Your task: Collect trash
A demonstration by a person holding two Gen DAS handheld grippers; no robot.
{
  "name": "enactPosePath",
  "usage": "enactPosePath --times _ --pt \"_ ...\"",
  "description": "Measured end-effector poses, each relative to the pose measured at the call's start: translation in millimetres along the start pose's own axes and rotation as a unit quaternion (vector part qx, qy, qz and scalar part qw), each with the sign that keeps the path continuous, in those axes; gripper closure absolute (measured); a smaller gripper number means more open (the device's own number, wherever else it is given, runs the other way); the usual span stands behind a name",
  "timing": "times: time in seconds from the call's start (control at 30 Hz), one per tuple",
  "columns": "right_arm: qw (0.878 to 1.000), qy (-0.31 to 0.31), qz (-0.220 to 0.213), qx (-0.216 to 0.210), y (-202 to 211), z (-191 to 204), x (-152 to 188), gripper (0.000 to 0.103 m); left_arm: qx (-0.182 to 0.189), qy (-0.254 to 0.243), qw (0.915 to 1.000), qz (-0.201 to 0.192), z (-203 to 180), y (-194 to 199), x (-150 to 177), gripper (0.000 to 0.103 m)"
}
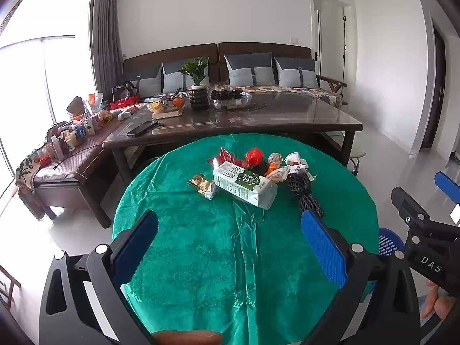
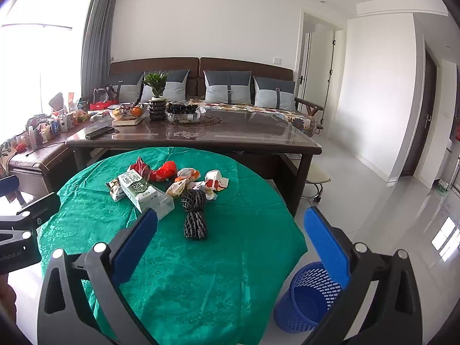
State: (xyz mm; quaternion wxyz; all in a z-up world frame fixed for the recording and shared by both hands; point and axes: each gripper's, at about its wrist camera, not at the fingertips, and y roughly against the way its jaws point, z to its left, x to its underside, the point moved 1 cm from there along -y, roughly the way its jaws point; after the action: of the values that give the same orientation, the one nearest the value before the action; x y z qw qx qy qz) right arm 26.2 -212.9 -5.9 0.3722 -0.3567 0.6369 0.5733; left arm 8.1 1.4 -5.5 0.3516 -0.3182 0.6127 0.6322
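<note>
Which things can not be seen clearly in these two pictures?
- Blue basket: right wrist view, partly behind a finger of the right hand-held gripper; left wrist view shows only a sliver.
- Milk carton: near end behind the other finger.
- Small wrappers: overlapping, print too small to read.

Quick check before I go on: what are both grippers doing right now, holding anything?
Left gripper: open, empty, above the round green tablecloth.
Right gripper: open, empty, above the same cloth.
</note>
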Motion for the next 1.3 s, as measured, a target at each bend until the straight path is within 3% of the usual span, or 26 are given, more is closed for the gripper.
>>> enactPosePath --times 1.3 --pt "1.0 0.001 -0.006 0.002 9 -7 -4 0.005 -0.001 -0.002 1.0 0.002 -15 2 2 0.004"
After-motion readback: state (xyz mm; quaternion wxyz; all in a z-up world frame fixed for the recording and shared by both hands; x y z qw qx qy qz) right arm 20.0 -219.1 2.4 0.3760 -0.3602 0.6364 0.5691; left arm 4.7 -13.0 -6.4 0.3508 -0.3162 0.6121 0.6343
